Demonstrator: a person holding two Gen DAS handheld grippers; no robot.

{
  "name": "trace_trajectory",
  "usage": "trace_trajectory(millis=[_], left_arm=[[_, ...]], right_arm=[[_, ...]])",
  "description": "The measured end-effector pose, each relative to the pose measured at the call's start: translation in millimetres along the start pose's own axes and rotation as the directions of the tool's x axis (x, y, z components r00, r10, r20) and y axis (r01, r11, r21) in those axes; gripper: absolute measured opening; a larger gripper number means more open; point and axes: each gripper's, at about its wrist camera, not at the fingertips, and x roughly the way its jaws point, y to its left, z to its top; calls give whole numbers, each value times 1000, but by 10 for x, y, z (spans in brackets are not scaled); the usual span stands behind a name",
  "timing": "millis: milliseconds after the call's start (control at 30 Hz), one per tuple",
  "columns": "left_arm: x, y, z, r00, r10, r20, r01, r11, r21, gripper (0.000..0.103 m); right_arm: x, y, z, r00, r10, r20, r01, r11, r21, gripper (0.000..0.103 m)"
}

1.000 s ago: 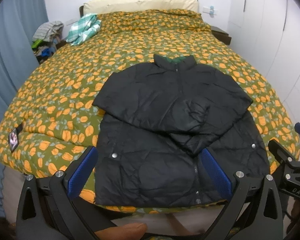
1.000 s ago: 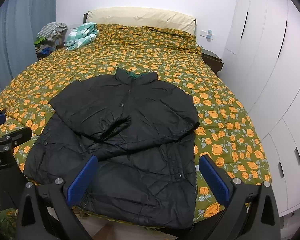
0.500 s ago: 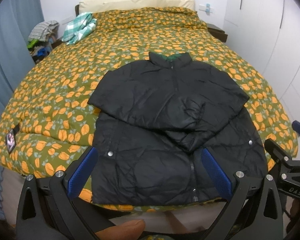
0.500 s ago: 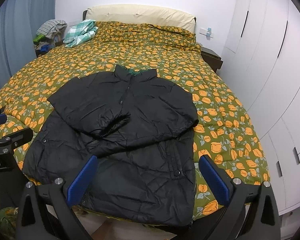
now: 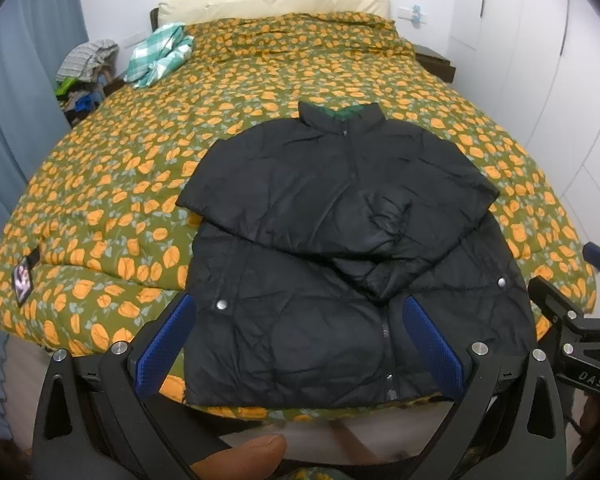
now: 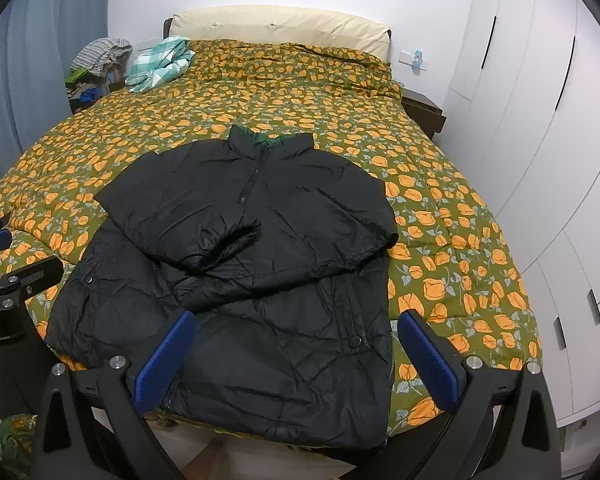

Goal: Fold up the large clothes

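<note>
1. A black puffer jacket (image 5: 340, 248) lies front-up at the near end of a bed (image 5: 112, 184) with an orange-flowered green quilt, both sleeves folded across the chest and the collar pointing to the headboard.
2. The left gripper (image 5: 300, 344) hovers over the jacket's hem, blue pads spread wide, gripping nothing.
3. The right gripper (image 6: 296, 356) hovers likewise, jaws wide apart and empty.
4. Lettering "DAS" shows on the other tool in the left view; "ot.AI" in the right view.
5. A green checked cloth (image 6: 158, 64) lies near the cream pillow (image 6: 276, 26).
6. No containers are visible.
</note>
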Motion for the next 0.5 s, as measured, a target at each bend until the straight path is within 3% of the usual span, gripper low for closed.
trace_trajectory(millis=[500], left_arm=[[18, -2, 2, 1000, -7, -6, 7, 1000, 5, 103]], right_arm=[[7, 1, -14, 1000, -2, -1, 2, 1000, 0, 103]])
